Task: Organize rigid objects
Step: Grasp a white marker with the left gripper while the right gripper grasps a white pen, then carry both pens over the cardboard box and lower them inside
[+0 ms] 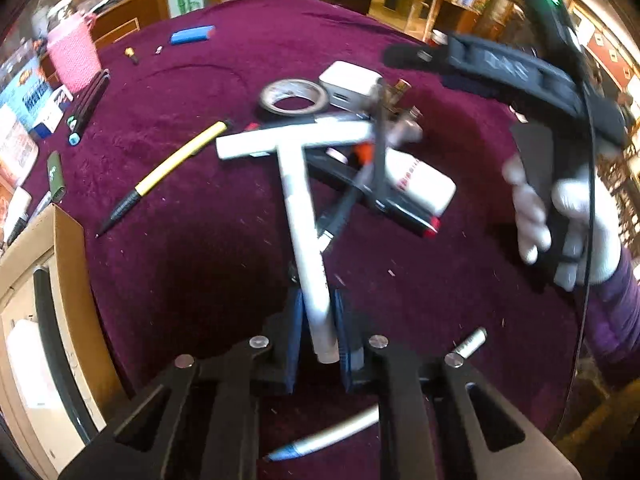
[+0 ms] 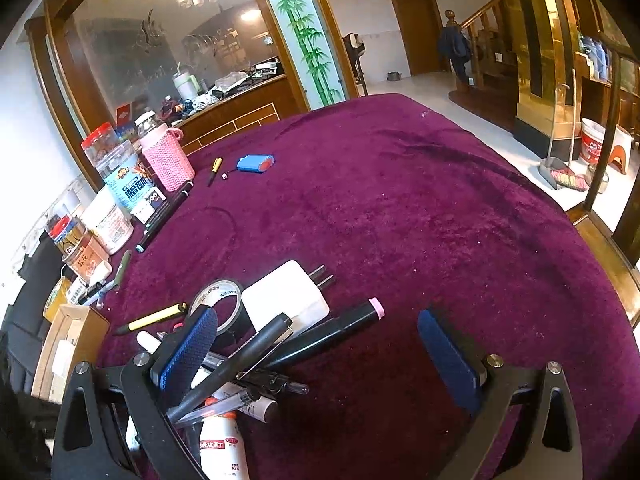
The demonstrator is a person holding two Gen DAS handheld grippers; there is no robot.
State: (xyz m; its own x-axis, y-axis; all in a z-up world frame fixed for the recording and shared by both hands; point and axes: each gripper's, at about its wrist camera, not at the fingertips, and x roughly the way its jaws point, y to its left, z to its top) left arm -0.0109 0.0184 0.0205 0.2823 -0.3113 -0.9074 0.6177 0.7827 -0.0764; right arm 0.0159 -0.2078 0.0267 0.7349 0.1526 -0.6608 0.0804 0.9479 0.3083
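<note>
Crimson plush cloth (image 2: 420,208) covers the whole table, and on it we see the heap that we must sort. Our left gripper (image 1: 316,332) has its two blue pads clenched on the near end of a white marker (image 1: 306,236); the marker's body reaches forward toward the heap, where a second white marker (image 1: 288,138) lies across its far end, so the two form a T. We judge that we took it at the end because only this end was free of the heap. Whether it is already lifted off the cloth, we cannot tell.

Our right gripper (image 2: 320,356) is released, with the jaws standing wide. Its left pad is over the heap and its right pad is over bare cloth, so it grasps nothing. In the left view, a white-gloved hand (image 1: 560,224) holds this gripper above the table, probably waiting.

Counting in the heap: one roll of tape (image 2: 222,302), one white charger (image 2: 286,300), one black marker with a pink cap (image 2: 332,330), one white bottle (image 2: 220,446), and some dark pens which we cannot count well. Apart from the heap lie one yellow pen (image 2: 154,319), one blue case (image 2: 255,163) and one open cardboard box (image 2: 64,354) at the left edge, perhaps the place for sorted things.
</note>
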